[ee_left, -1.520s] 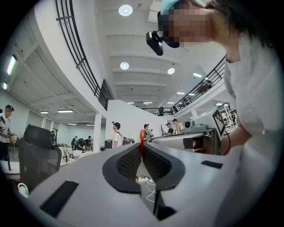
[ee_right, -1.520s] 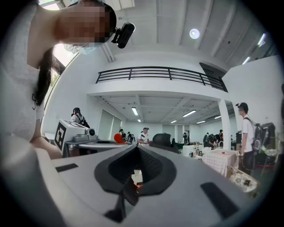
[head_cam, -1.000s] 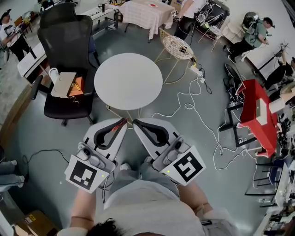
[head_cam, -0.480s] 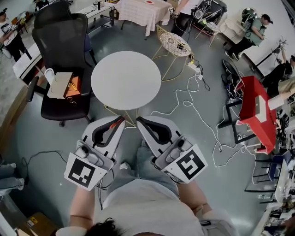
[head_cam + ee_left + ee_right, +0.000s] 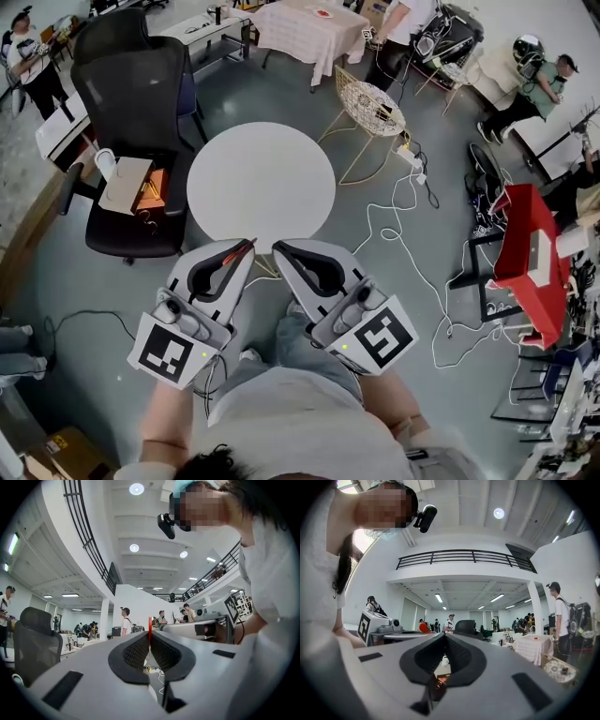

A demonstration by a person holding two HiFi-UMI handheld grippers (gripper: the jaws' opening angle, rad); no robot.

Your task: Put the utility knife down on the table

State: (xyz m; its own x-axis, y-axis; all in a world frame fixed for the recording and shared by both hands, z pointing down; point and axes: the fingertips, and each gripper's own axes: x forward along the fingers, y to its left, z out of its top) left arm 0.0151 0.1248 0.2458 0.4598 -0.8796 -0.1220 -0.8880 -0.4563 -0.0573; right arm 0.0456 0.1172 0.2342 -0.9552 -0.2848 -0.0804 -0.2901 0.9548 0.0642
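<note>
The round white table stands bare just ahead of both grippers, which are held side by side at its near edge, tips angled toward each other, not yet over its top. The left gripper is clenched on the utility knife, a thin red sliver pinched upright at its jaw tips, probably so it can be carried safely to the table. The right gripper, just beside it, has its jaws closed together on nothing.
</note>
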